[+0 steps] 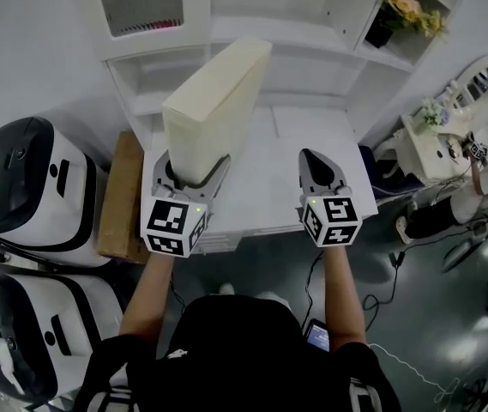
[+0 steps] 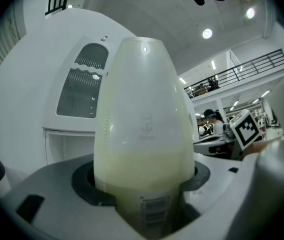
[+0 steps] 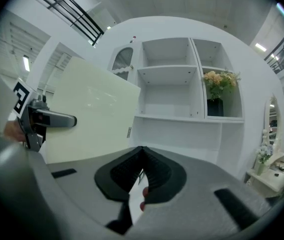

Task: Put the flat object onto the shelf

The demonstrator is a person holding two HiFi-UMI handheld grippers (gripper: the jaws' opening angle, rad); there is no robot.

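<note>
A: Left tongs (image 1: 194,175)?

B: Jaws apart, roughly two-thirds open, clamped on the near end of the cream flat panel (image 1: 218,101). Both pads press its broad faces. A barcode label sits on the panel's narrow edge, right at the grip

A: How's the panel sitting?

B: On edge, broad faces to the sides. It runs forward and a bit up from the tongs, above the white tabletop (image 1: 269,187). The far end points at the left part of the white shelf unit (image 1: 312,67). It's resting on no shelf; can't tell if the tip touches the unit

A: Right tongs (image 1: 315,157)?

B: Jaws together, tips meeting, nothing between them. They hover over the tabletop to the right of the panel, well apart from it, pointing at the shelf unit too

A: From the right gripper view?

B: The panel's broad face fills the left side, with the left tongs at its near end. The open shelf compartments are straight ahead

A: Anything else?

B: A flower pot (image 1: 381,31) in the upper right compartment. A brown board (image 1: 122,196) lies beside the tabletop's left edge. Two white-and-black machines (image 1: 29,187) are at far left, and a white vanity with a mirror (image 1: 458,118) at far right
</note>
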